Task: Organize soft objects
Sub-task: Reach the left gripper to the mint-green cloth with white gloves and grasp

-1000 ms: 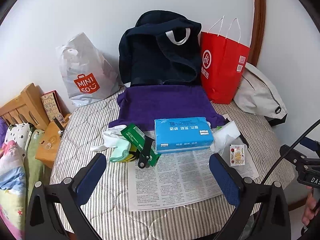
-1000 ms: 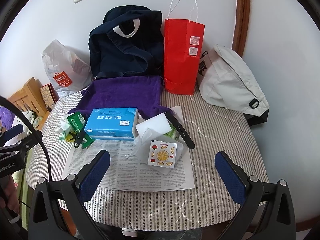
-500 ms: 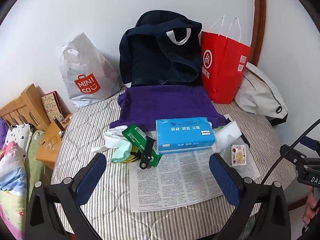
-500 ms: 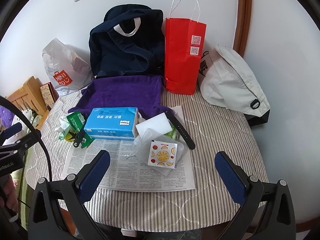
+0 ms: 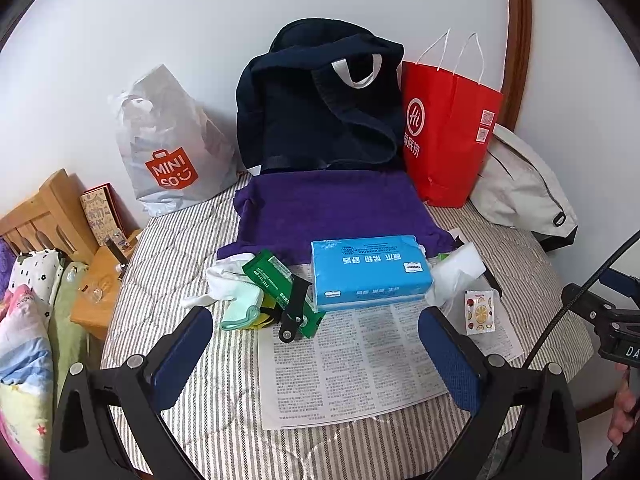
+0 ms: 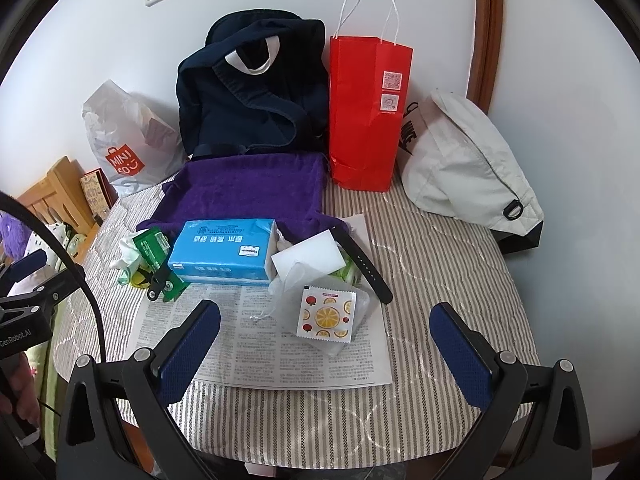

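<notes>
Left wrist view: the left gripper (image 5: 314, 336) is hovering with jaws spread and empty over a newspaper (image 5: 352, 364) on the striped bench (image 5: 168, 264); the right gripper (image 6: 324, 332) likewise, jaws apart. Beyond are lying a tissue pack (image 5: 370, 270) and purple towel (image 5: 332, 208).

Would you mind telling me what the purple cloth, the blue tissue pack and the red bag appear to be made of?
The purple cloth looks like terry towelling: matte, fuzzy nap, soft drooping edges. The blue tissue pack seems wrapped in thin plastic film: slight sheen and creased corners. The red bag looks like stiff paper: sharp fold lines, stands upright, white cord handles.
</notes>
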`<action>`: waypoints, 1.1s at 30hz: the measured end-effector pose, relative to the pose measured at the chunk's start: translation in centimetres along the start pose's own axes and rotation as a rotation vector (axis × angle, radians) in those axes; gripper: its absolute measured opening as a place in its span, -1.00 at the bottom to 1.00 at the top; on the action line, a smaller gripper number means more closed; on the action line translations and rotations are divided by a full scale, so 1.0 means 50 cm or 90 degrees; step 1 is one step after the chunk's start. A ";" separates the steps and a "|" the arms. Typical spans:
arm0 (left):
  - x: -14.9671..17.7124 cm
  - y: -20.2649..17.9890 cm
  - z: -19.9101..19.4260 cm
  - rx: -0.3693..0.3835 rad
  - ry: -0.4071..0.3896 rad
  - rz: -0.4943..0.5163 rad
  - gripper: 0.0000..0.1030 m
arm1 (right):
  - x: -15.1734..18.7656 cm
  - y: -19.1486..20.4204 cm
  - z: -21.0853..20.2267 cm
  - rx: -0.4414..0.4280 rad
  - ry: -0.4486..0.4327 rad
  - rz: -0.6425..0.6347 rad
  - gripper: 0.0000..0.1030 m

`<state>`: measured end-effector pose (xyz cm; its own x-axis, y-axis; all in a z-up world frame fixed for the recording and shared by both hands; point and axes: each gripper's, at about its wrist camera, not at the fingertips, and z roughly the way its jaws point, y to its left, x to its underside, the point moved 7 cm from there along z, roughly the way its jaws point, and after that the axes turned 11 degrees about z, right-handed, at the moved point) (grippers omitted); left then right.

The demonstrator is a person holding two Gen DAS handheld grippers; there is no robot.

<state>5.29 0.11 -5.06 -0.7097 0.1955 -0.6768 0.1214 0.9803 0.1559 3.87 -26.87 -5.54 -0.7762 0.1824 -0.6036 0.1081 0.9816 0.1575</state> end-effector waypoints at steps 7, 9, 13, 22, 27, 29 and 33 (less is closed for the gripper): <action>-0.009 0.001 0.030 0.010 0.005 0.009 1.00 | -0.009 0.008 0.016 -0.022 0.002 0.009 1.00; -0.007 0.003 0.039 0.010 0.006 0.010 1.00 | -0.009 0.010 0.023 -0.024 0.002 0.009 1.00; 0.008 0.019 0.067 0.010 0.018 0.007 1.00 | -0.005 0.009 0.043 -0.029 0.012 0.013 1.00; 0.049 0.068 0.135 -0.011 0.045 0.002 1.00 | 0.018 0.013 0.106 -0.036 0.047 0.006 1.00; 0.066 0.110 0.175 -0.010 0.048 -0.016 0.96 | 0.035 0.007 0.143 -0.035 0.074 0.005 1.00; 0.073 0.127 0.204 -0.007 0.057 -0.029 0.87 | 0.040 0.004 0.162 -0.031 0.086 0.002 1.00; 0.080 0.145 0.258 0.004 0.069 -0.038 0.86 | 0.043 -0.002 0.192 -0.020 0.103 -0.001 1.00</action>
<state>12.30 8.38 -15.90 -0.7862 0.1328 -0.6035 0.0807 0.9903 0.1127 8.15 -26.04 -14.37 -0.8665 0.1663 -0.4707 0.0892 0.9793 0.1818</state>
